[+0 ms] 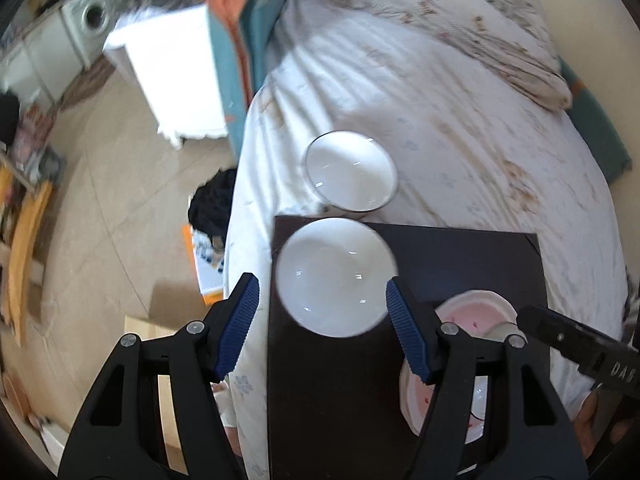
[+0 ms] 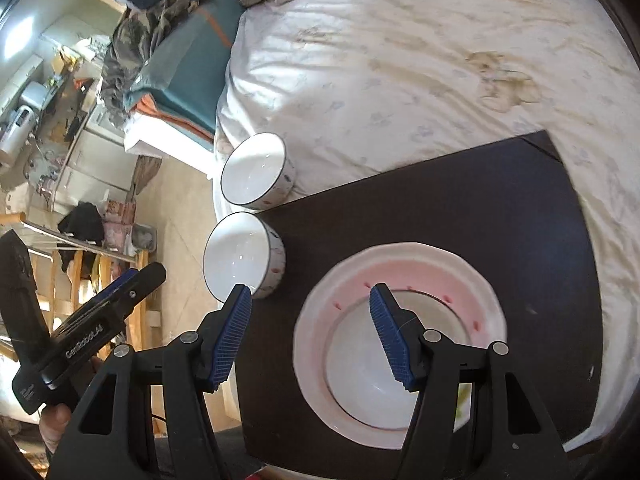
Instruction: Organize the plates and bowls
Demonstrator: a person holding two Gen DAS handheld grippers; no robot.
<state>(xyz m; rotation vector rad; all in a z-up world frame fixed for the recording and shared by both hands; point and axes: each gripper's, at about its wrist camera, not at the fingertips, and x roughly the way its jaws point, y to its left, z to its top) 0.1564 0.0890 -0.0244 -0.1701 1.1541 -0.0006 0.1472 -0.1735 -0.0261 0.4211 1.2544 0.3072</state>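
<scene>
Two white bowls stand near the bed's left edge. One bowl [image 1: 352, 172] [image 2: 256, 168] rests on the sheet; the other [image 1: 336, 276] [image 2: 244, 256] sits on the corner of a dark board [image 1: 460, 256] [image 2: 440, 208]. A pink-rimmed plate [image 2: 400, 264] [image 1: 476, 304] lies on the board with a white bowl [image 2: 372, 380] inside it. My left gripper [image 1: 320, 292] hovers open above the corner bowl, not touching it. My right gripper [image 2: 310, 300] is open above the board, its right finger over the plate's rim. Nothing is held.
The bed's white flowered sheet [image 2: 400, 60] spreads behind the board. A rumpled quilt [image 1: 480, 20] lies at the far end. Folded teal blankets [image 2: 188, 80] top a white cabinet [image 1: 172, 72] left of the bed. Tiled floor [image 1: 112, 220] and a wooden rack [image 2: 80, 272] lie beyond the mattress edge.
</scene>
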